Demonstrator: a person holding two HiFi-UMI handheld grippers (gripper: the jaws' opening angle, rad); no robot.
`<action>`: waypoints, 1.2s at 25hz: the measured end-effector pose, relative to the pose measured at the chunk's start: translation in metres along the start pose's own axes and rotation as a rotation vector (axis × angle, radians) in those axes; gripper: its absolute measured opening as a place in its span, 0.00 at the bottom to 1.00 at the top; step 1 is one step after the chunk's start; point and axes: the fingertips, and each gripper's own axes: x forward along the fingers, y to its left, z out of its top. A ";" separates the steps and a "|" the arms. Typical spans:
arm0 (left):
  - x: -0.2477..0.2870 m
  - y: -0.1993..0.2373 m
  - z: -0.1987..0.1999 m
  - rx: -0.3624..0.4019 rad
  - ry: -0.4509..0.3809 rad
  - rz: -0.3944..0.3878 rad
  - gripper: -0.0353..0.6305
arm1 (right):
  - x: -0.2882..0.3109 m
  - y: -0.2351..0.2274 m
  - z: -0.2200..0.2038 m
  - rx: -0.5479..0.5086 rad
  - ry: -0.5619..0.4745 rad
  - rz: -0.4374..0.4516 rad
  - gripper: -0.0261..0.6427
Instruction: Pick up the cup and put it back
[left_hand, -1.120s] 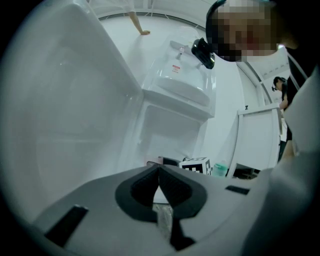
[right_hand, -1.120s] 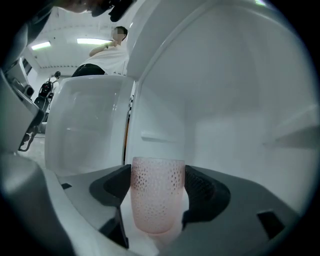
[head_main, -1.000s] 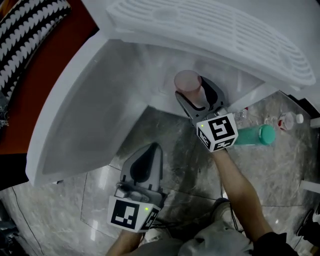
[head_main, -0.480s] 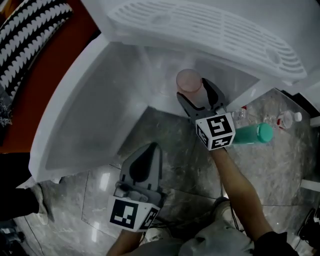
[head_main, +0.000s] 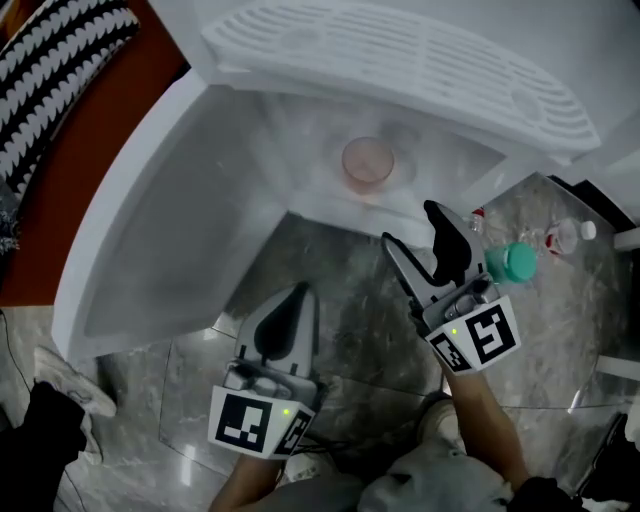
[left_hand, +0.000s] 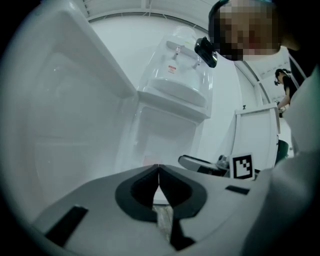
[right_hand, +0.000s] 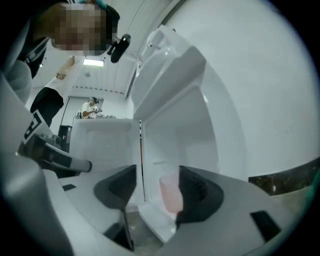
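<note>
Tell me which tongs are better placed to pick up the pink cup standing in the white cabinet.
Right. The right tongs stand open, having just closed slightly while gripping nothing, and face the cup in line with their gap. The left tongs are shut and farther from it.

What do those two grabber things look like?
The left gripper and right gripper are both grey, each with two jaws lined in black that narrow towards the tips. Each has a white cube at the back, printed with black square markers, and a tiny green light. A dark sleeve shows on the right arm.
</note>
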 end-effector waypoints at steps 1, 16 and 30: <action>0.001 -0.002 0.000 0.000 0.000 -0.004 0.07 | -0.009 0.001 0.008 -0.008 -0.020 -0.001 0.35; -0.028 0.021 0.043 0.151 -0.029 0.036 0.07 | -0.054 0.058 0.009 -0.040 0.141 0.267 0.05; -0.040 0.002 0.162 0.293 -0.023 -0.051 0.07 | -0.027 0.088 0.143 -0.041 0.118 0.415 0.06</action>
